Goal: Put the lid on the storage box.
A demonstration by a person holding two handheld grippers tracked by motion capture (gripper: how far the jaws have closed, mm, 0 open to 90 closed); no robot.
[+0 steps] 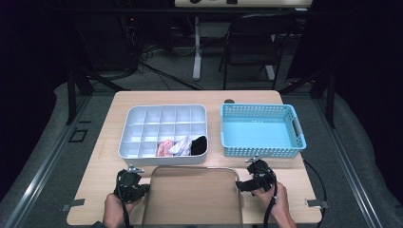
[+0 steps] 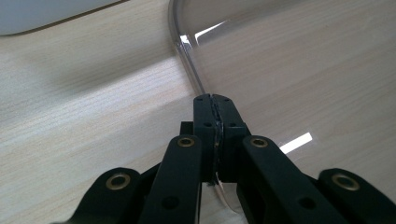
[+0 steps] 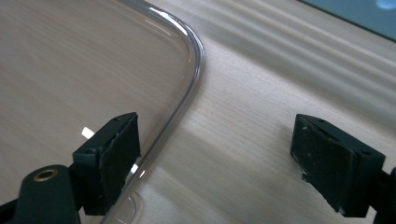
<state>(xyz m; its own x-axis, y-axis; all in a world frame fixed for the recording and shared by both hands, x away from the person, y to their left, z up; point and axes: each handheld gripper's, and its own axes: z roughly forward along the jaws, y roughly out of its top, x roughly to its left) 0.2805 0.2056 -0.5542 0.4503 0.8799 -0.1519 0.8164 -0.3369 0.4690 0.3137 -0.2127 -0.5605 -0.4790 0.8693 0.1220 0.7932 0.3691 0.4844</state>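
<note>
Holding the clear lid by its left edge, my left tool is clamped tight on the rim; in the left gripper view the thin plastic edge runs straight in between the two pads. My right tool stands apart at the lid's right edge, one pad over the plastic and the other out over bare worktop, so the rim lies between them without being pinched yet. I judge that I want a grip on both sides, because a wide, flimsy sheet like this would sag or swing from one side alone.

The lid lies flat on the near part of the worktop, between my hands and just in front of the white divider tray. That tray has a few rolled socks in its near row, and the lid looks matched to it in shape. A blue basket sits to the right, holding nothing that I can see.
</note>
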